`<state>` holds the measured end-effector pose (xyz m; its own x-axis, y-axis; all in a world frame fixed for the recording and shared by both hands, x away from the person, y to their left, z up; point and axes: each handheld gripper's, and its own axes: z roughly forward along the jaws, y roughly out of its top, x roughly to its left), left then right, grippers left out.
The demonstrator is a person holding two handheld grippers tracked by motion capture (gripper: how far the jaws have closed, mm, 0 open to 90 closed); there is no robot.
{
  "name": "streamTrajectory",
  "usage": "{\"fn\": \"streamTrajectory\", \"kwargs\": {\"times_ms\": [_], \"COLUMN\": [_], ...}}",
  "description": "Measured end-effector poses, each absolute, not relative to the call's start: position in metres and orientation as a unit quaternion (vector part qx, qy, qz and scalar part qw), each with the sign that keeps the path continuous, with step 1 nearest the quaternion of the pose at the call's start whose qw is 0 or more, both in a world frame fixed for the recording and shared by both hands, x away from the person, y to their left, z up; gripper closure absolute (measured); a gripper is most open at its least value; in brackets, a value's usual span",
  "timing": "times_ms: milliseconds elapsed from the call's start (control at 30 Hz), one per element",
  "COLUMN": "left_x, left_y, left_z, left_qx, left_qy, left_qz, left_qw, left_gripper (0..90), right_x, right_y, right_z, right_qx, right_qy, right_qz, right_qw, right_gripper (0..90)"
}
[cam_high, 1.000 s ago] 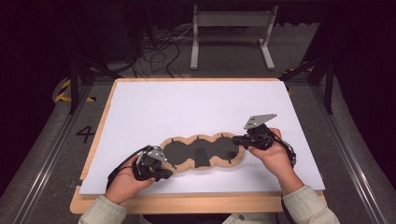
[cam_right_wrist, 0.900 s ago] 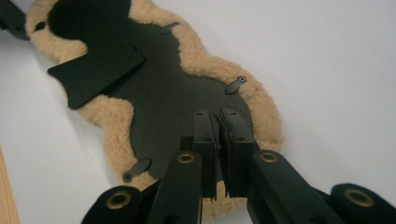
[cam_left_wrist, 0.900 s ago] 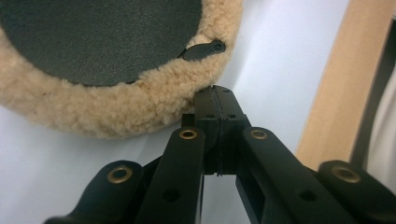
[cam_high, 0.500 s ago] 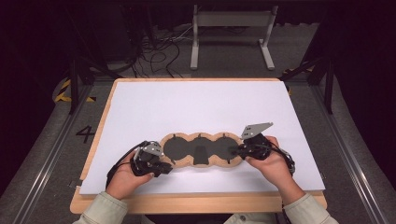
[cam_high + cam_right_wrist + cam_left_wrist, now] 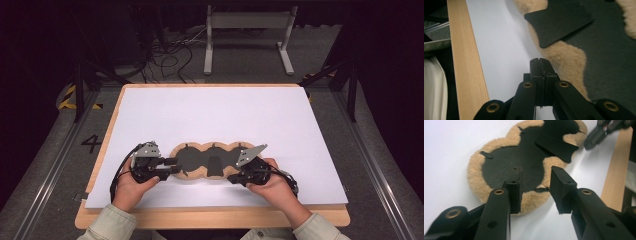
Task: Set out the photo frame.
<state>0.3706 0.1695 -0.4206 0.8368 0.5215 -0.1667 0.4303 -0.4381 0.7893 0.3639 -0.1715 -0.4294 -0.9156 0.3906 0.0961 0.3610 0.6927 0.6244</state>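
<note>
Tan fleece borders the black lobed pad (image 5: 210,161), which lies flat on the white sheet (image 5: 215,115) near the table's front edge, between our two grippers. Our left gripper (image 5: 172,162) sits at the pad's left end; its jaws have just been opening and stand apart over the fleece rim, pressing on nothing. Our right gripper (image 5: 234,177) rests at the pad's front right edge, jaws clenched together, empty. A black flap (image 5: 559,21) lies on the pad.

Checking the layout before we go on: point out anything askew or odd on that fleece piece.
A black flap on the fleece piece sticks up loose near its front edge instead of lying flat. Nothing else stands out.
</note>
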Motion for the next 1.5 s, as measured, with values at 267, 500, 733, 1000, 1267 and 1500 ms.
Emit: {"fn": "streamTrajectory", "kwargs": {"times_ms": [267, 500, 733, 1000, 1267, 1500], "left_x": [0.374, 0.375, 0.376, 0.378, 0.38, 0.384], "left_y": [0.18, 0.184, 0.188, 0.191, 0.193, 0.192], "left_z": [-0.424, -0.427, -0.427, -0.429, -0.43, -0.434], "left_qx": [0.827, 0.819, 0.806, 0.802, 0.801, 0.805], "left_qy": [0.313, 0.327, 0.34, 0.351, 0.372, 0.384], "left_qz": [0.079, 0.092, 0.107, 0.113, 0.106, 0.103], "left_qw": [0.46, 0.463, 0.472, 0.471, 0.457, 0.441], "left_gripper": [54.1, 49.8, 48.1, 44.6, 41.3, 43.6], "right_x": [0.368, 0.372, 0.373, 0.374, 0.372, 0.379], "right_y": [-0.159, -0.159, -0.167, -0.171, -0.199, -0.226], "right_z": [-0.439, -0.443, -0.425, -0.422, -0.402, -0.397], "right_qx": [0.211, 0.221, 0.227, 0.234, 0.286, 0.332], "right_qy": [0.916, 0.911, 0.873, 0.874, 0.853, 0.834], "right_qz": [0.34, 0.349, 0.431, 0.425, 0.431, 0.43], "right_qw": [0.014, 0.005, 0.032, 0.032, 0.066, 0.095], "right_gripper": [90.0, 90.0, 90.0, 84.8, 55.5, 44.1]}}
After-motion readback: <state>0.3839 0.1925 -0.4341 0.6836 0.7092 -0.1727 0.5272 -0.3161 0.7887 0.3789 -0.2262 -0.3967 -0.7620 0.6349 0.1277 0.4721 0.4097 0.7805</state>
